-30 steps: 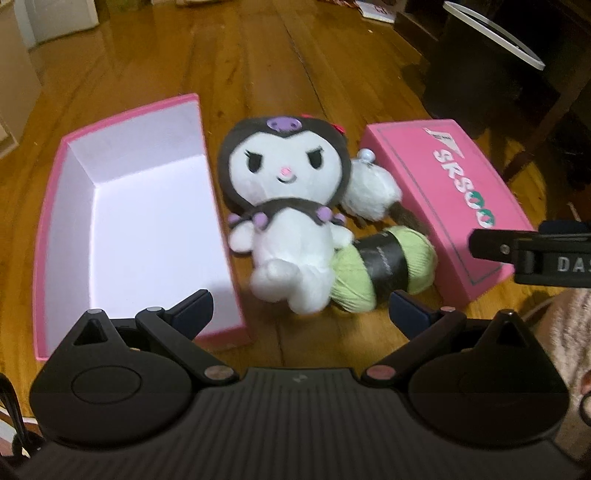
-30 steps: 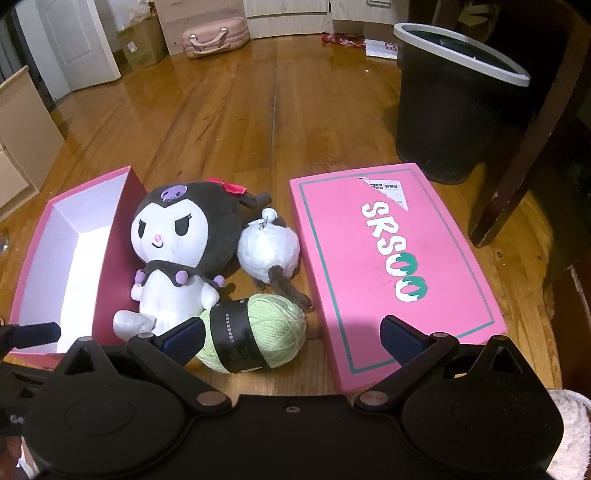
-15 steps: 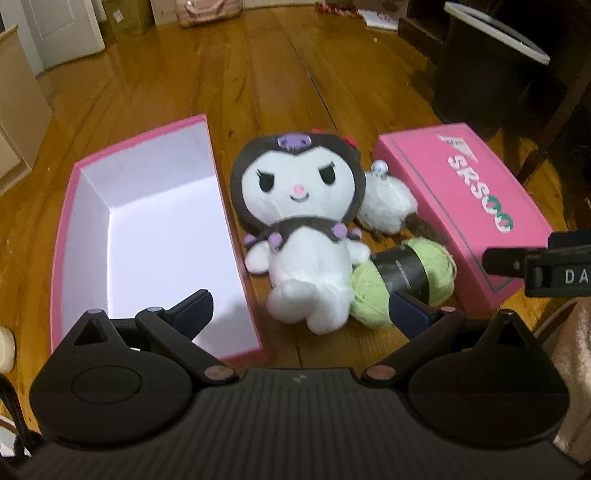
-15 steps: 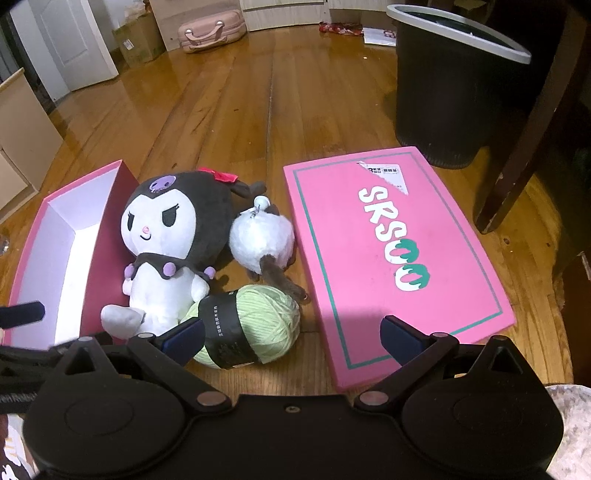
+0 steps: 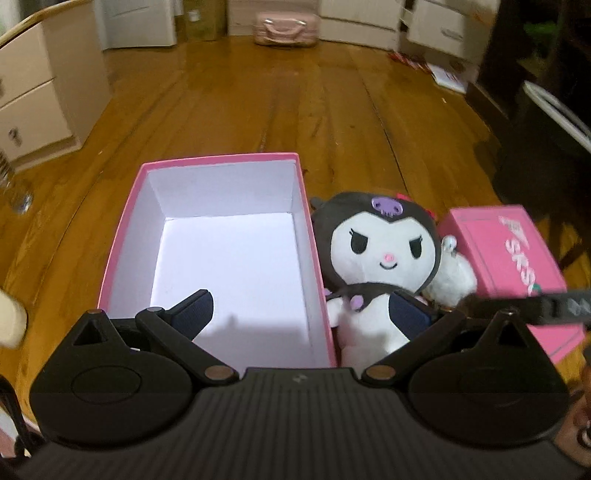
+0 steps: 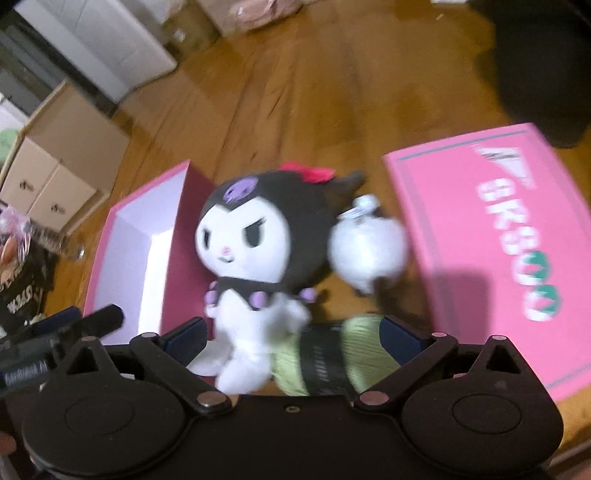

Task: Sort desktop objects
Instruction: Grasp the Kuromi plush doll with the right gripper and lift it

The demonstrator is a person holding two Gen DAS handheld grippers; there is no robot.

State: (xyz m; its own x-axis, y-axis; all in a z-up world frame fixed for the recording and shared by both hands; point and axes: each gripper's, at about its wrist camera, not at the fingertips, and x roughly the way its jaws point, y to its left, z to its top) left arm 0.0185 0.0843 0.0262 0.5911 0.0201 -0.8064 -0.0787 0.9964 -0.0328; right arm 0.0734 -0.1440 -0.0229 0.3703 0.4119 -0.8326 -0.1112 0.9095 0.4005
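Observation:
An open pink box [image 5: 125,225] with a white inside stands on the wooden floor, nothing in it. Against its right wall lies a black-and-white plush doll [image 5: 384,251] [image 6: 251,243]. A white fluffy ball [image 6: 369,247] rests by the doll's head, and a green yarn ball [image 6: 332,354] with a black band lies at its feet. The pink lid [image 6: 509,240] lies flat to the right. My left gripper [image 5: 303,310] is open, straddling the box's right wall. My right gripper [image 6: 291,332] is open, low over the doll's legs and the yarn.
A dark waste bin [image 5: 554,147] stands at the far right. White drawer units [image 5: 33,99] line the left, with cardboard boxes [image 6: 66,155] near them. A pink bag [image 5: 284,24] sits at the back of the wooden floor [image 5: 295,103].
My left gripper has swung left and lower over the box's right wall. My right gripper has dropped and shifted left, closing in on the doll and yarn; its view is blurred by motion.

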